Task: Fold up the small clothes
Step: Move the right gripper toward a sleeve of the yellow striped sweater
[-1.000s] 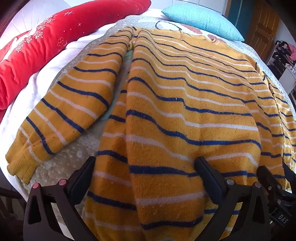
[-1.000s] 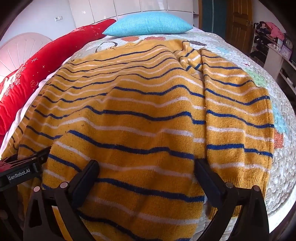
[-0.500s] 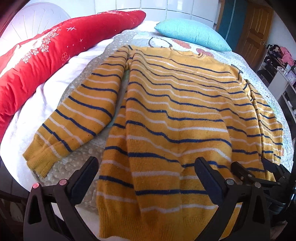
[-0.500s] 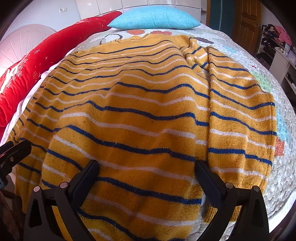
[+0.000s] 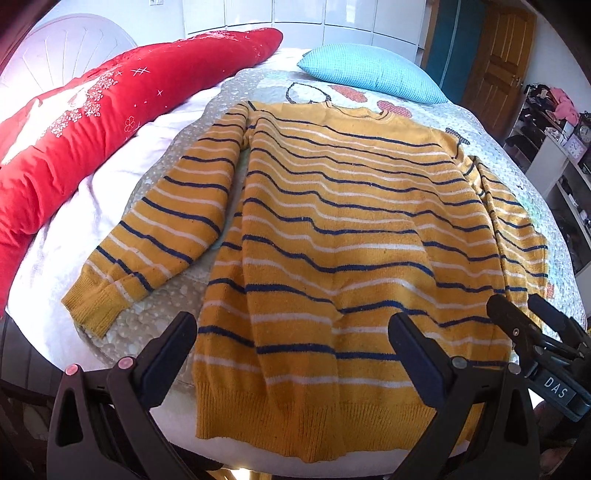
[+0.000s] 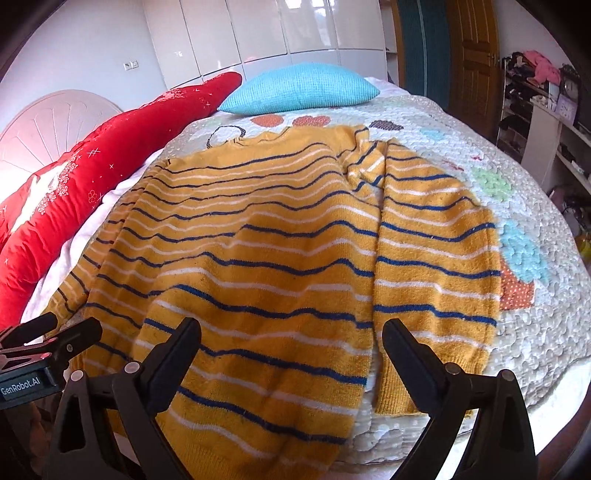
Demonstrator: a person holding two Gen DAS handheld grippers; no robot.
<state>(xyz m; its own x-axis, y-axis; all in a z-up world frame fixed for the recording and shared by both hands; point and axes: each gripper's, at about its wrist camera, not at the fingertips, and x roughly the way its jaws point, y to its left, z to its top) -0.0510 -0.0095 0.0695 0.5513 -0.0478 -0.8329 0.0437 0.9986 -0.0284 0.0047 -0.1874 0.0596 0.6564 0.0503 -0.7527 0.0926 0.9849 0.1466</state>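
Striped sweater (image 5: 332, 236) lies flat on quilted bedspread (image 6: 517, 332) beside red bolster (image 5: 92, 122).

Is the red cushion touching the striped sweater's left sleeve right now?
Apart. The left wrist view shows a strip of white bedding between the red cushion and the left sleeve of the sweater along its whole length.

A fuzzy, matt knitted wool look is being shown by the sweater (image 5: 332, 236), a bubbly quilted cloth by the bedspread (image 6: 532, 343), waffle-textured cloth by the blue pillow (image 6: 299, 92), glossy panels by the wardrobe (image 6: 258, 33).
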